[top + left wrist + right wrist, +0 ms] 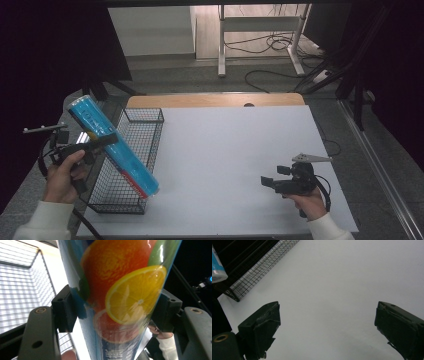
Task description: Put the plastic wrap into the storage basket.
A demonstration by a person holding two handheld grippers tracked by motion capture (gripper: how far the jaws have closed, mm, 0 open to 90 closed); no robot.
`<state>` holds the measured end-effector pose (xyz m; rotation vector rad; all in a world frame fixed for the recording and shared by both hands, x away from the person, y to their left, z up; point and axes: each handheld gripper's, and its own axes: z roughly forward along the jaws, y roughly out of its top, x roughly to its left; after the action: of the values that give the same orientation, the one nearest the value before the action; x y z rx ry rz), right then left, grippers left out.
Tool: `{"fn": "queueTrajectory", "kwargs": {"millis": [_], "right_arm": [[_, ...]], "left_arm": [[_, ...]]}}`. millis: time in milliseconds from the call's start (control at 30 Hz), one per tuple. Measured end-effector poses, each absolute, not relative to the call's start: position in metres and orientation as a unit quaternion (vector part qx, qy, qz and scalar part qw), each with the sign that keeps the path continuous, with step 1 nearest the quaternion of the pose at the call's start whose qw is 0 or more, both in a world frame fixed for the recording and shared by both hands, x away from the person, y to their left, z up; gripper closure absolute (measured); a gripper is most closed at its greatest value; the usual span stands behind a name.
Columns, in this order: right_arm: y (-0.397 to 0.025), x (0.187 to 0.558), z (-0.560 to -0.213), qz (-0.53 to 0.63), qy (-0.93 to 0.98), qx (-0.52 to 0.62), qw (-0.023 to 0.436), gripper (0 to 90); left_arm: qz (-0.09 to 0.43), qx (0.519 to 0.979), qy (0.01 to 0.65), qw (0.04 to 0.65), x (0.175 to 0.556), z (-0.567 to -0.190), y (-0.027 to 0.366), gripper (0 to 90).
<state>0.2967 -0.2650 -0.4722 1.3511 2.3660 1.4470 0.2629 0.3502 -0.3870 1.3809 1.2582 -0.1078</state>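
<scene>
Two grippers are in your hands at a white table [240, 150]. From the high view, your left gripper [100, 142] is clamped around the middle of a long blue tube [112, 145], which slants from upper left down to lower right, held in the air over a black wire basket [142, 116] at the table's left edge. The tube's lower end hangs just past the basket's right wall, near its front corner; whether it touches the wire cannot be told. Your right gripper [267, 181] rests low over the table at the right, well apart from the basket, holding nothing. From the left gripper view, both jaws press against the tube [120, 290], whose wrapper shows orange and lemon slices, with the basket [20, 280] to the left behind it. From the right gripper view, the jaws stand wide apart over bare table [332, 277], with the basket [257, 267] and one end of the tube [217, 267] at the upper left. Judging by this, the tube is gripped and lifted, but it is not yet set down either inside the basket or on the table.
</scene>
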Motion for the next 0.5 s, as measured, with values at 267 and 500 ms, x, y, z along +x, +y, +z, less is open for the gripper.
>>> {"fn": "queueTrajectory", "kwargs": {"millis": [267,500], "right_arm": [[-0.265,0.298,-0.474,0.464,0.769,0.437,0.029,7.1],[-0.267,0.298,-0.475,0.463,0.769,0.44,0.03,7.3]], "left_arm": [[-0.035,0.601,0.55,0.579,0.264,-0.378,0.379,32.2],[-0.027,0.615,0.546,0.569,0.261,-0.361,0.393,32.2]]}}
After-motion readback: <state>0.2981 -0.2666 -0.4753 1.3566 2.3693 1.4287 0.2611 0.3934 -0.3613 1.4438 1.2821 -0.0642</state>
